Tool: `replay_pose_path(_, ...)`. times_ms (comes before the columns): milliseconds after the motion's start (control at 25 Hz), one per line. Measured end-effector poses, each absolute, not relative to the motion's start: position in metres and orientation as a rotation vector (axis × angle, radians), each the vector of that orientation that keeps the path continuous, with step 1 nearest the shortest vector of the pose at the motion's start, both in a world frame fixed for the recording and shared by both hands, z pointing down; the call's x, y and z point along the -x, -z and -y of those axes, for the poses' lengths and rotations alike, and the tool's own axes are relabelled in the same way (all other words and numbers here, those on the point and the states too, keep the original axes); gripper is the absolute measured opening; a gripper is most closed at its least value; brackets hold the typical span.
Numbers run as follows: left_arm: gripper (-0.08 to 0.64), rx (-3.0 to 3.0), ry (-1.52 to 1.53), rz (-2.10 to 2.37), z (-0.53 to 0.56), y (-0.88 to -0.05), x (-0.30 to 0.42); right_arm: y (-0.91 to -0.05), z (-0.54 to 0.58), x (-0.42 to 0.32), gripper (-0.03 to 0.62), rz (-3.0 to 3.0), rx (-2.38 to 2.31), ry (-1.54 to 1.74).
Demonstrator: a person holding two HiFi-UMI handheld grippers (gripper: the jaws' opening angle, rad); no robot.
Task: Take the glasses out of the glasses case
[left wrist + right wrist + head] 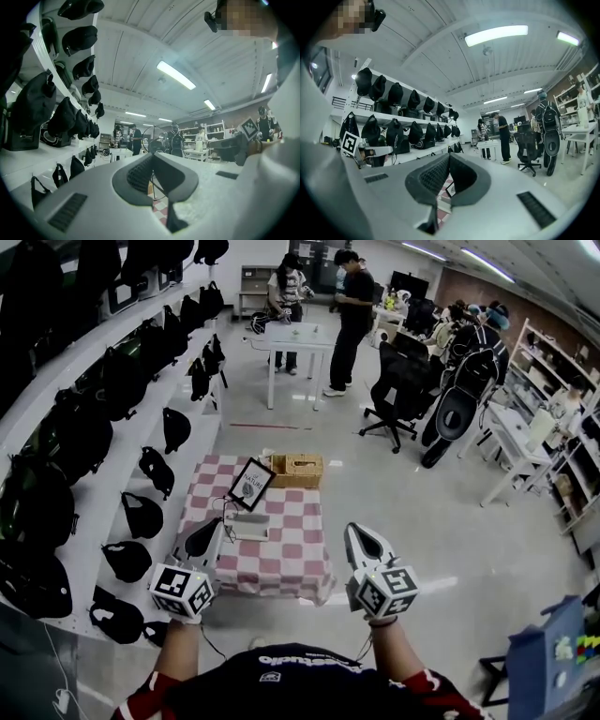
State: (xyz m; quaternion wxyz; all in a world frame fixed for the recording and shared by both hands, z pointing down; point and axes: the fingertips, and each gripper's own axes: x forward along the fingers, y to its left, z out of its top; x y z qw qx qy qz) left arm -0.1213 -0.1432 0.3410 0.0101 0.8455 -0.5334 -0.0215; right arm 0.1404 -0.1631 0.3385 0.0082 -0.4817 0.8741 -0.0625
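Observation:
A low table with a pink-and-white checked cloth point(281, 559) stands in front of me. On its near left part lies a pale, flat box-like thing point(249, 525) that may be the glasses case; I cannot make out any glasses. My left gripper point(216, 523) hovers over the table's near left corner, shut and empty. The right gripper point(353, 529) is held off the table's near right corner, likewise shut and empty. In the left gripper view the jaws point(152, 155) meet at their tips, as do those in the right gripper view point(449, 154).
A wicker basket point(296, 470) and a tilted framed picture point(251, 485) stand at the table's far end. White shelves with black bags point(141, 465) run along the left. People stand at a white table point(298, 336) farther back, beside an office chair point(398, 395).

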Motion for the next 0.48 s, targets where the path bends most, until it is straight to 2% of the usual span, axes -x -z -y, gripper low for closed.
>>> replay_pose_path(480, 0.011, -2.636, 0.106, 1.655, 0.1460, -0.3398, 0.1244, -0.3426, 0.1676, -0.1339, -0.002, -2.768, 1.483, 0.207)
